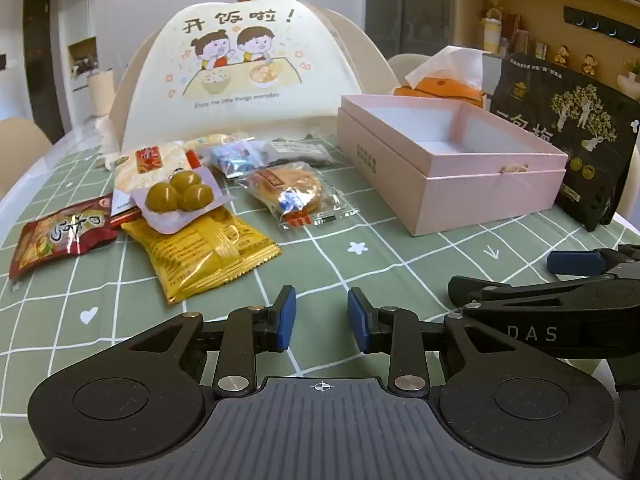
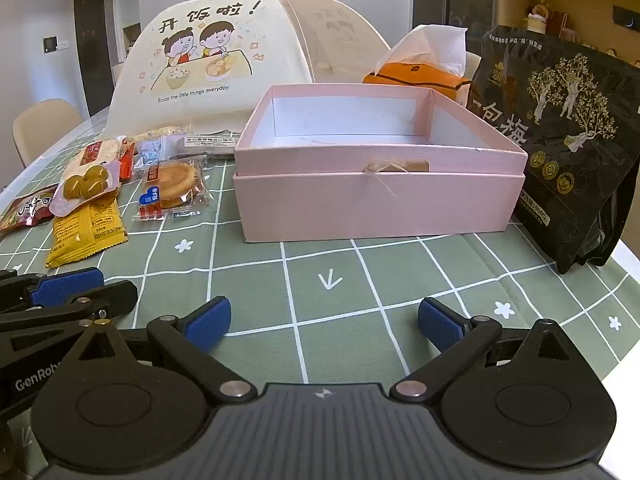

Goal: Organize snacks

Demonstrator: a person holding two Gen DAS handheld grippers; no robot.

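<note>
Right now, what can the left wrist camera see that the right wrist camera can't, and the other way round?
Only the left wrist view shows the left gripper head-on, its blue pads close together with nothing between them, and the red snack packet whole.

Only the right wrist view shows the right gripper head-on, spread wide open, and the twine tie on the pink box front.

Both show the empty pink box, the snack pile with the yellow packet, the black bag, the tissue box and the food cover.
</note>
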